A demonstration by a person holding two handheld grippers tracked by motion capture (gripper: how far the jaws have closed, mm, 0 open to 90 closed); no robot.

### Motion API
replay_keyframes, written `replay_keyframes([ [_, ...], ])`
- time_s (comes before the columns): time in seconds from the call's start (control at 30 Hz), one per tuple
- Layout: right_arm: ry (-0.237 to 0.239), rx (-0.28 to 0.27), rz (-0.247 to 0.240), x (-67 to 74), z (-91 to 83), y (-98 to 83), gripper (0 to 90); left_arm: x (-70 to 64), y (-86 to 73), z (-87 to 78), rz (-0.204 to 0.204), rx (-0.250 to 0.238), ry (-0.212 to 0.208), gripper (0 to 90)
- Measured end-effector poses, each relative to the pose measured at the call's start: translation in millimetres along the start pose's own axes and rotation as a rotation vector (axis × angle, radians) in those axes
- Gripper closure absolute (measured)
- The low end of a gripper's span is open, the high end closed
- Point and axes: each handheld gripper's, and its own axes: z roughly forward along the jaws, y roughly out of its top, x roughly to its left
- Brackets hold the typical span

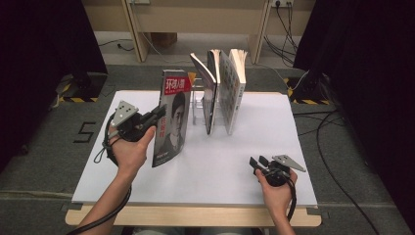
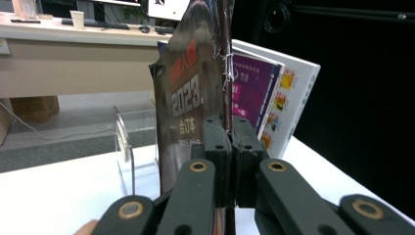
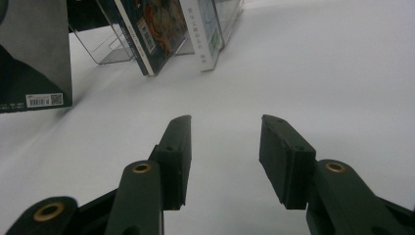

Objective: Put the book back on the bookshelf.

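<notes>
One magazine (image 1: 172,117) stands upright on the white table (image 1: 244,161), just left of the clear rack (image 1: 198,105), pinched along its edge by the left gripper (image 1: 155,115). It is not yet among the books (image 1: 222,90) in the rack, so insertion likely remains; the right gripper (image 1: 257,163) rests spread and empty near the table's front.

The white table top (image 1: 215,171) lies bare across its near half and its right side, open to a hand from the person's edge. Toward the far middle, three books (image 1: 222,90) lean in a clear acrylic stand (image 1: 198,105), blocking passage there. Just left of them a magazine (image 1: 172,117) stands upright, clamped at its spine by the left gripper (image 1: 155,116); only a narrow gap separates it from the books. The right gripper (image 1: 258,162) rests low at the near right, jaws apart with nothing between them, and bare table stretches ahead of it.
</notes>
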Motion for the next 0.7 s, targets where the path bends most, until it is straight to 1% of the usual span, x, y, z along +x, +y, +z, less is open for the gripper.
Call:
replay_keyframes([
  [0.1, 0.001, 0.004, 0.004, -0.9, -0.4, -1.1, 56.3, 0.7, 1.7, 1.6, -0.005, -0.012, 0.01, 87.2],
  [0.23, 0.0, 0.001, 0.009, -1.7, -1.6, -1.1, 56.3, -0.1, 2.3, 4.1, -0.002, -0.021, 0.018, 87.2],
  [0.3, -0.003, -0.003, 0.004, -2.8, -2.3, -0.7, 56.3, -0.5, 2.4, 5.1, -0.005, -0.024, 0.023, 87.2],
  [0.47, -0.004, -0.001, 0.019, -4.0, -3.3, -1.3, 56.3, 0.1, 3.4, 7.8, -0.014, -0.031, 0.033, 87.2],
  [0.7, -0.005, 0.002, 0.018, -5.4, -3.1, -2.2, 56.3, 1.7, 7.3, 9.5, -0.02, -0.047, 0.044, 87.2],
])
